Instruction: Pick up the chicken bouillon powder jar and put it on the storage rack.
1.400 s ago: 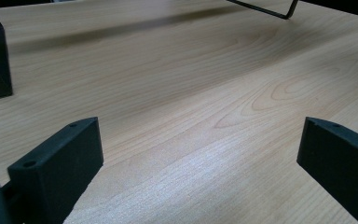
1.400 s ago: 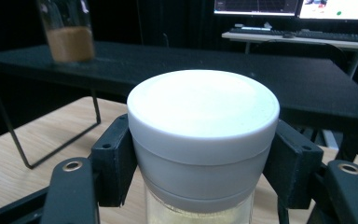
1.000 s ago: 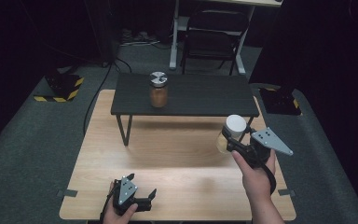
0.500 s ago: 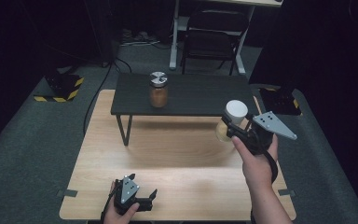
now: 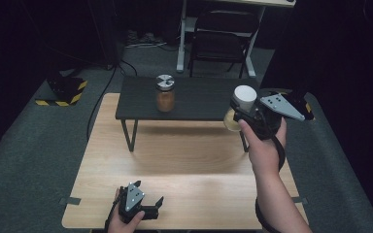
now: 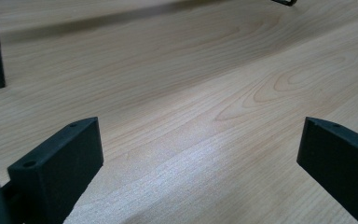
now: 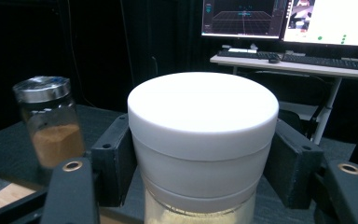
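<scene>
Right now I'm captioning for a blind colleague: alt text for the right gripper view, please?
The right gripper clamps a white-lidded jar between its black jaws, close to the camera. Behind to the left, a metal-lidded jar of brown powder stands on a dark low table.

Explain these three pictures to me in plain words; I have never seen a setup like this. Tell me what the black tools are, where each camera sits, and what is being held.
No robot is at work: a person holds a two-jaw hand tool, a gripper, in each hand. The high view looks down from above the person's side of a light wooden table. A low black shelf stands at the table's far side, with a metal-lidded glass jar of brown powder on it.

The other two pictures come from cameras riding on the grippers, looking along their jaws. The left gripper sits low at the table's near edge, jaws wide apart with nothing between them. The right gripper is raised near the shelf's right end, and its jaws clamp a white-lidded jar just below the lid. Behind it, that view shows a desk with monitors and a keyboard.
</scene>
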A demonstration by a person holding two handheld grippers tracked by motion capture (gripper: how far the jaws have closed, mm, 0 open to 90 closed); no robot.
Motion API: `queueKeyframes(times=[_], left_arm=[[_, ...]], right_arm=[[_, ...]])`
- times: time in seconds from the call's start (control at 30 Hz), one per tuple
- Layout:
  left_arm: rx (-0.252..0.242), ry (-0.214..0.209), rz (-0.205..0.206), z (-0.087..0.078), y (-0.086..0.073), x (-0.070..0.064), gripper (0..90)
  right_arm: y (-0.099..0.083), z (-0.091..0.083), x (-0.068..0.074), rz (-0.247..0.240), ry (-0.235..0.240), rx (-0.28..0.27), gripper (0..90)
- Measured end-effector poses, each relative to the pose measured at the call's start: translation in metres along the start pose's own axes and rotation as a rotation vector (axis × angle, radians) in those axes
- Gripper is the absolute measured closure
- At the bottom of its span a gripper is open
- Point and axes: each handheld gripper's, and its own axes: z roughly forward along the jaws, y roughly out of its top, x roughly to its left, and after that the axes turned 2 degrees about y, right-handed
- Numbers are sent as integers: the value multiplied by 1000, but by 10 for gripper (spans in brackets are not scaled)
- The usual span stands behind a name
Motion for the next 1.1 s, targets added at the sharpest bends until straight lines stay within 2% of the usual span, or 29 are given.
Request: queueKeyframes(times=[0.43, 0.8, 1.1], left_arm=[[-1, -7, -9, 0, 0, 2, 5], [-4, -11, -17, -1, -1, 3, 5], [-5, -16, -31, -2, -2, 5, 6]], right_arm=[[14, 38, -3, -3, -32, 23, 337], [15, 66, -3, 21, -48, 35, 337], [14, 83, -1, 20, -44, 46, 336]])
